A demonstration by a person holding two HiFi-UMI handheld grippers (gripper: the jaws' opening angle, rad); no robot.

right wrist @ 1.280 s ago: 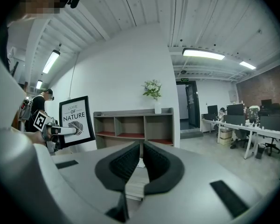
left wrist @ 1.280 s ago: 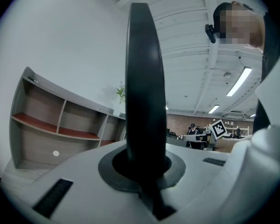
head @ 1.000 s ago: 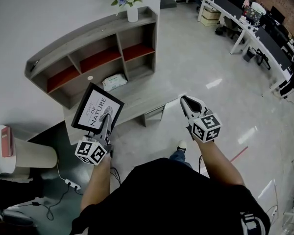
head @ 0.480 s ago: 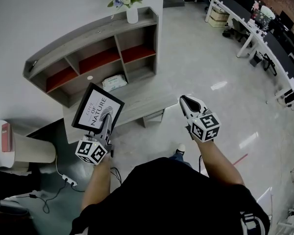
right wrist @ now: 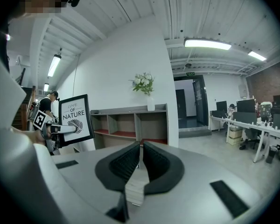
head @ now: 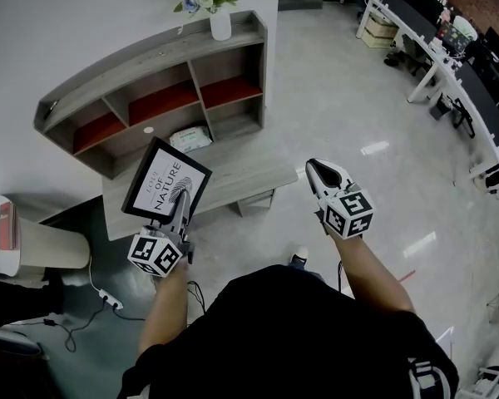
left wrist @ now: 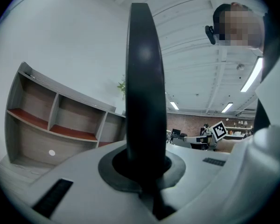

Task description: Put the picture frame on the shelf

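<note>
A black picture frame (head: pixel 166 183) with a white print stands upright in my left gripper (head: pixel 180 209), which is shut on its lower edge. Seen edge-on, the frame (left wrist: pixel 144 92) fills the middle of the left gripper view. The right gripper view has the picture frame (right wrist: pixel 75 119) at its left. The grey shelf (head: pixel 162 69) with red-floored compartments stands against the wall ahead, behind a low grey bench (head: pixel 233 169). My right gripper (head: pixel 318 173) hangs over the floor, shut with nothing in it.
A white vase of flowers (head: pixel 219 19) stands on the shelf top at its right end. A white packet (head: pixel 190 139) lies in a lower compartment. A beige bin (head: pixel 54 249) and floor cables (head: pixel 108 302) are at the left. Office desks (head: pixel 449 65) line the right.
The shelf and bench have slid slightly left and down in the head view as I moved; both grippers keep their places in the picture, the frame still held.
</note>
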